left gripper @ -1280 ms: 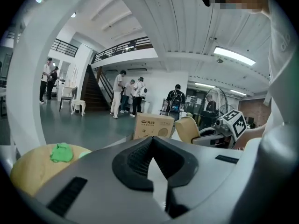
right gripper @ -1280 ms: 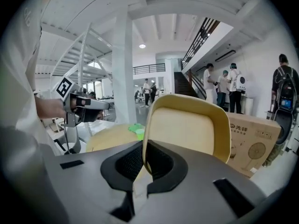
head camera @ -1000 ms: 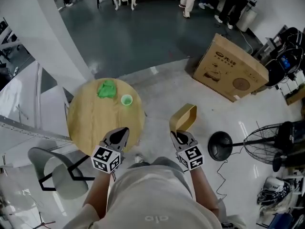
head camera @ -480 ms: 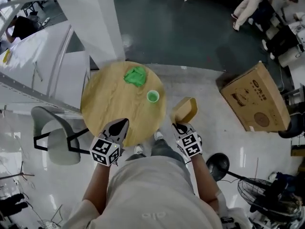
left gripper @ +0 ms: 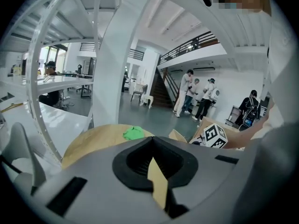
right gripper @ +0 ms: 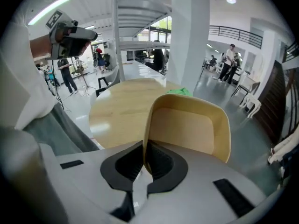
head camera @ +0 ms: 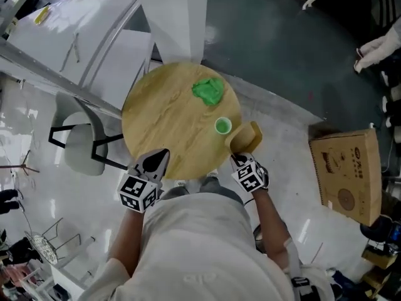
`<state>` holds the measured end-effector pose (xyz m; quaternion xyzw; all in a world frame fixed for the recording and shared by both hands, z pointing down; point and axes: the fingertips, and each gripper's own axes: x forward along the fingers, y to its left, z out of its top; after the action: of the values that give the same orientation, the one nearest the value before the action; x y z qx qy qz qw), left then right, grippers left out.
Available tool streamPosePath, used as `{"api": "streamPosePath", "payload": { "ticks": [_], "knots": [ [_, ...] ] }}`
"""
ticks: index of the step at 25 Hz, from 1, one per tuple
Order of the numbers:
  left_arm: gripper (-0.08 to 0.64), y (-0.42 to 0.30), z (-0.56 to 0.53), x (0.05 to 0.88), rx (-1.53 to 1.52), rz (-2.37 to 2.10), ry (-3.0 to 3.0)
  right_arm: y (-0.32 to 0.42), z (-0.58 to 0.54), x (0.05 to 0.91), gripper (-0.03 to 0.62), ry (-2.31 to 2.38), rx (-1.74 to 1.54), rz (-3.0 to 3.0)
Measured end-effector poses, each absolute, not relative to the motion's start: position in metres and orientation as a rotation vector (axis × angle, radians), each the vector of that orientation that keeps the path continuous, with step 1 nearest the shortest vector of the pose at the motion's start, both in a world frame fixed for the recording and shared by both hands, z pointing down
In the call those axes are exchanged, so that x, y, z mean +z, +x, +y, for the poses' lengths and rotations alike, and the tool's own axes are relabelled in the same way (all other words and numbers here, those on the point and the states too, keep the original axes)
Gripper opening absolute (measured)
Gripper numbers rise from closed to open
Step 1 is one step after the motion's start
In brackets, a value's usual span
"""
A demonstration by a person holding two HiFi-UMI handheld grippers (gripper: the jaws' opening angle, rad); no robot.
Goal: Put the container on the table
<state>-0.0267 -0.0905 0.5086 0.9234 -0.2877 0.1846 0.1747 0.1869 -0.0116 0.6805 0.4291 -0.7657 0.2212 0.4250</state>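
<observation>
The container (head camera: pixel 246 138) is a tan, open-topped tub with rounded corners. My right gripper (head camera: pixel 240 158) is shut on its near wall and holds it tilted beside the right edge of the round wooden table (head camera: pixel 163 115). In the right gripper view the container (right gripper: pixel 191 125) fills the middle, its thin wall pinched at my right gripper (right gripper: pixel 145 160), with the table (right gripper: pixel 119 111) beyond it. My left gripper (head camera: pixel 155 163) hangs over the table's near edge, jaws together and empty. In the left gripper view my left gripper (left gripper: pixel 152 155) points across the table (left gripper: pixel 91 141).
A green cloth (head camera: pixel 208 90) and a small green cup (head camera: pixel 222 126) lie on the table's right half, the cup close to the container. A grey chair (head camera: pixel 81 148) stands left of the table, a white pillar (head camera: pixel 182 14) behind it, a cardboard box (head camera: pixel 348 174) at right.
The table has come nearer and now lies right in front of me. My right gripper has carried the container down and left to the table's right edge. My left gripper has reached over the near edge.
</observation>
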Motion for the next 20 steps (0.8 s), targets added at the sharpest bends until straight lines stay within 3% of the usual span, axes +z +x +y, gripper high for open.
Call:
{"api": "streamPosePath", "payload": {
  "ticks": [20],
  "knots": [
    [0.015, -0.073, -0.069, 0.522, 0.525, -1.179, 2.398, 0.151, -0.062, 0.737, 0.032, 0.709, 0.467, -1.973]
  ]
}}
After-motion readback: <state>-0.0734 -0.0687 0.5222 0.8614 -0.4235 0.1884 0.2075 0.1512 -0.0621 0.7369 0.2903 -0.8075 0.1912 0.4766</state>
